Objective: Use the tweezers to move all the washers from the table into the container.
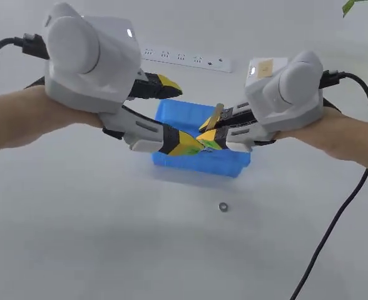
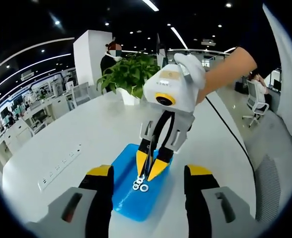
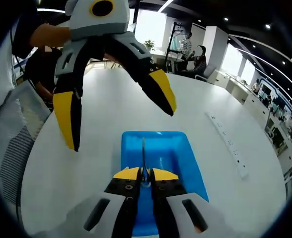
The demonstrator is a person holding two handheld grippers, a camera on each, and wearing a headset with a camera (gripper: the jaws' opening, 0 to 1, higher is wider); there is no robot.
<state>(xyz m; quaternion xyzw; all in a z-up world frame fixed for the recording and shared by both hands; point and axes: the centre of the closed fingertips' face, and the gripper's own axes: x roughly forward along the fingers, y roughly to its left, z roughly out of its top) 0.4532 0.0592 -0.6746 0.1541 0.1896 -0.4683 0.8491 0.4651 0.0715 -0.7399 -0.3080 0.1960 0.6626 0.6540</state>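
Left gripper (image 1: pixel 189 119) fingers (image 1: pixel 183 142) spread, right gripper (image 3: pixel 145 174) pinches tweezers (image 3: pixel 143 153); head view shows washer (image 1: pixel 223 206) outside container (image 1: pixel 196 162).

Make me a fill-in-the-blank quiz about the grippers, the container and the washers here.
1. The right gripper is shut on the ____.
2. The left gripper has its jaws ____.
3. The container is ____ in colour.
4. One ____ lies on the table outside the container.
Missing words: tweezers; open; blue; washer.
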